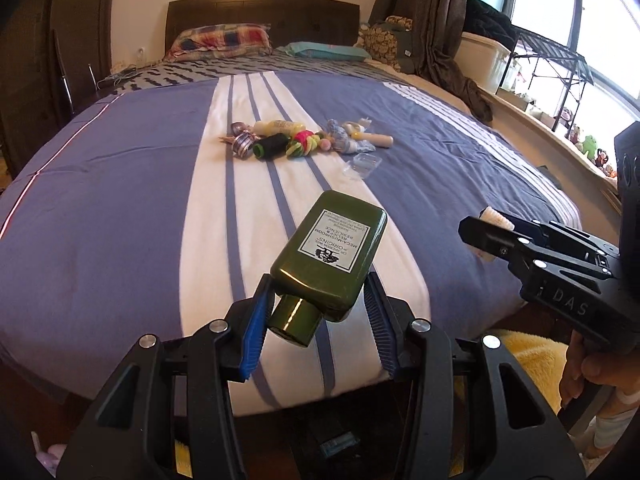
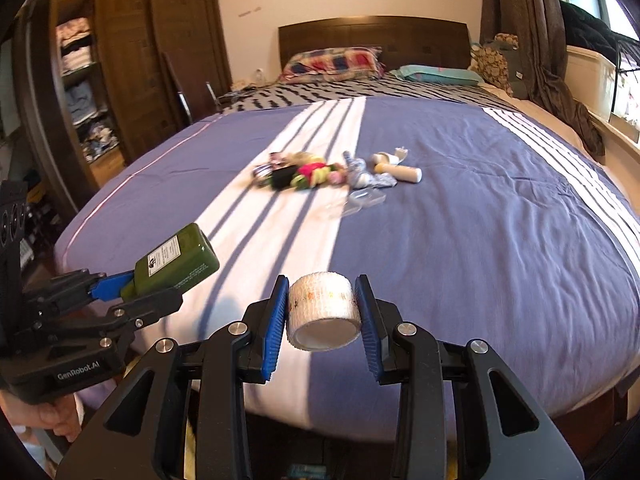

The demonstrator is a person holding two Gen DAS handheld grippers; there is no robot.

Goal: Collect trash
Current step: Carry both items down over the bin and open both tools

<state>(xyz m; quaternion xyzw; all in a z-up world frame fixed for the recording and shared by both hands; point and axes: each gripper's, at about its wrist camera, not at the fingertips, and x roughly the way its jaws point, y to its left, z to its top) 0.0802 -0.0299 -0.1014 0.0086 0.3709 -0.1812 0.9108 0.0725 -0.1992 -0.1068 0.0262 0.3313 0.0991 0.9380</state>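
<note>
My left claw (image 1: 320, 312) is pinching a dark green bottle (image 1: 332, 248) at its shoulder, just above the short round cap, with one blue ribbed pad on each side. The bottle is flat and glossy, probably hard plastic, with a white printed label, and it sticks out forward over the bed (image 1: 120, 208). My right claw (image 2: 322, 314) is pressed on a roll of white tape (image 2: 324, 312), which lies sideways between the pads; its skin looks woven and a little soft, with a smooth cardboard core inside. I judge that both pieces are already lifted from the bed and I am in the carrying step, on the way to some trash container that I cannot see in either view. The next move calls for a steady grip, because the bottle is slippery and held near one end, so it may swing or slide; the tape roll can be squeezed out of shape if I press harder. Further out, in the middle of the blue and white striped bedcover, a small heap of other things (image 1: 296, 140) waits: a black spool, pink and green rings, small pale tubes, crumpled blue-white wrappers, and a clear plastic piece (image 1: 362, 165) just beside them. I think these remain for later trips.
</note>
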